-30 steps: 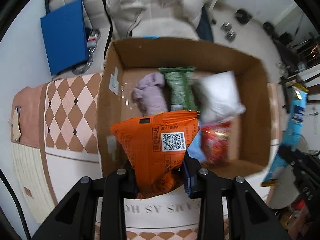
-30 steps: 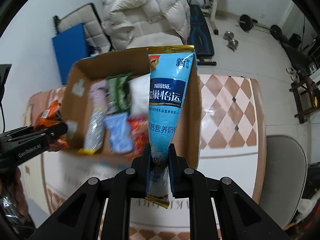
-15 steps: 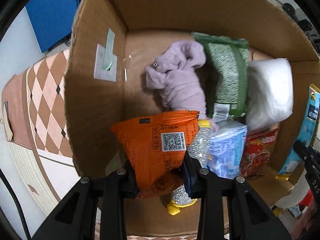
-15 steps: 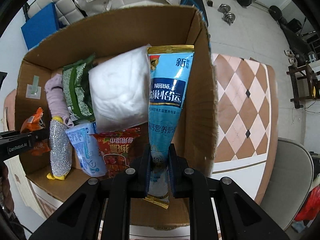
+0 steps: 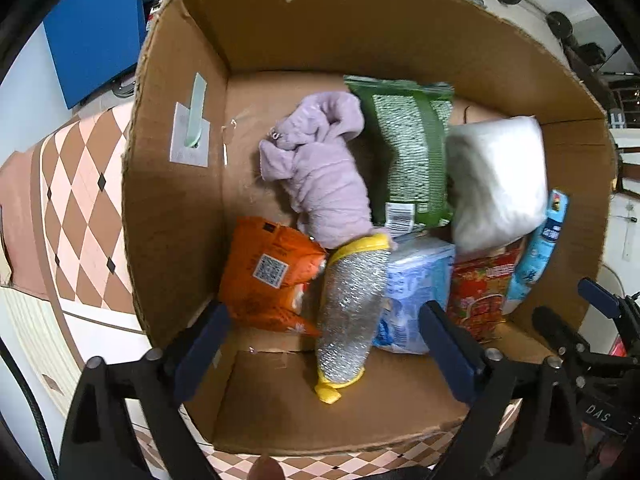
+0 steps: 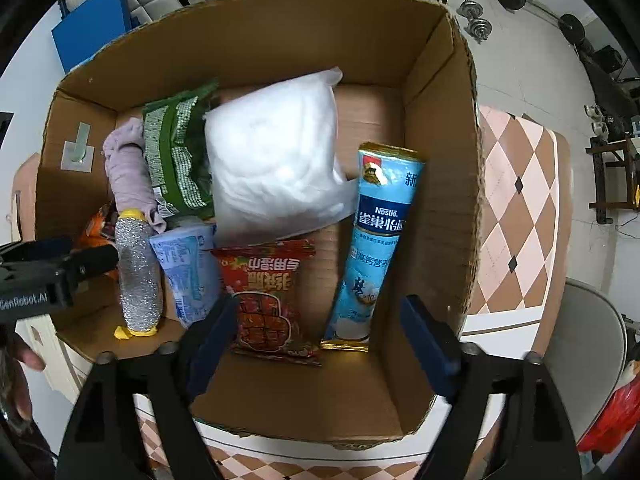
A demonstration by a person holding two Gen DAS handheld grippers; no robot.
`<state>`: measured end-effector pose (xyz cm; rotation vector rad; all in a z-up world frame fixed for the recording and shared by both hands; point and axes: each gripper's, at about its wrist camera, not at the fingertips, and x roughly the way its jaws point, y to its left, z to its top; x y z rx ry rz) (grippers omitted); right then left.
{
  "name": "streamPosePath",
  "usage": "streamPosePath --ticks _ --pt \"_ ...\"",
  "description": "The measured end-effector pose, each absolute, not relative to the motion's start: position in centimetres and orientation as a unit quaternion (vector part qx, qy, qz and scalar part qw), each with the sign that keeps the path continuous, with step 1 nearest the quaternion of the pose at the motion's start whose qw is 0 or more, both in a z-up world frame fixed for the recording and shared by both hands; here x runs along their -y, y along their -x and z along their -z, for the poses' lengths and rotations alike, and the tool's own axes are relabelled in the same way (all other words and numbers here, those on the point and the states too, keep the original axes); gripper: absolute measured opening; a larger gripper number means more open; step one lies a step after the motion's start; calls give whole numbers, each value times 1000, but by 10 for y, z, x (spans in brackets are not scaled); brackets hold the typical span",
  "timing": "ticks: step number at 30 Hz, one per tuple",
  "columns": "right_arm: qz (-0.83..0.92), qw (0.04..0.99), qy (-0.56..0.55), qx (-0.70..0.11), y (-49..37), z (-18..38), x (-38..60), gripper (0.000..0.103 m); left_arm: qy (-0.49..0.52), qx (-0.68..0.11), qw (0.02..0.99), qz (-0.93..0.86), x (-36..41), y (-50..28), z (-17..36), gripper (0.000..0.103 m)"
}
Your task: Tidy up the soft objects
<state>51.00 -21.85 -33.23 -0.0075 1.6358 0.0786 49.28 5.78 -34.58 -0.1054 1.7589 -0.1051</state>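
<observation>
Both grippers hang over an open cardboard box point(image 5: 176, 200) point(image 6: 440, 208). My left gripper point(image 5: 324, 332) is opening, its jaws wide apart and empty; the orange snack bag point(image 5: 268, 276) lies free on the box floor at the left wall. My right gripper point(image 6: 316, 332) is opening too, holding nothing; the light blue Nestle pouch point(image 6: 376, 240) lies loose near the right wall. Also inside are a lilac cloth point(image 5: 320, 176), a green packet point(image 5: 412, 152), a white pillow pack point(image 6: 276, 164), a silver scrubber point(image 5: 352, 308), a blue tissue pack point(image 5: 412, 292) and a red snack bag point(image 6: 264, 296).
The box stands on a table with a pink and brown diamond cloth point(image 6: 516, 184). A blue board point(image 5: 96, 28) leans behind on the left. A grey chair point(image 6: 584, 352) stands at the right. Weights point(image 6: 476, 20) lie on the floor beyond.
Both grippers sank into the box and went from shut to wide open. The orange bag dropped from the left one, the blue pouch from the right; both now lie in the box.
</observation>
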Motion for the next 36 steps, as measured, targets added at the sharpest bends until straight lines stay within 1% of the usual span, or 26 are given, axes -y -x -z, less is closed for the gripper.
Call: streamPosePath --ticks 1,3,4,10,15,22,28,36 --pt "-36 684 2 -728 -510 330 218 98 47 -769 636 46 -56 -492 344 98" --pt "-38 684 -5 -729 -510 328 216 99 51 -768 637 49 -54 -488 342 98" --pt "-39 683 -6 -729 -510 328 216 103 52 -768 637 50 -54 -487 340 98" --pt "-34 686 -16 -727 -508 324 215 103 50 -766 639 50 -54 -486 332 98" --pt "-32 697 -21 -716 -503 313 218 103 44 -744 665 48 -46 -475 307 98" --pt "-31 738 -11 -674 -470 275 219 103 26 -675 737 20 -50 -431 258 98" --pt "-32 774 -2 -633 -418 235 217 103 13 -611 792 4 -42 -378 204 98" --pt "-36 817 -24 -576 -338 167 227 103 10 -550 835 16 -29 -313 141 98"
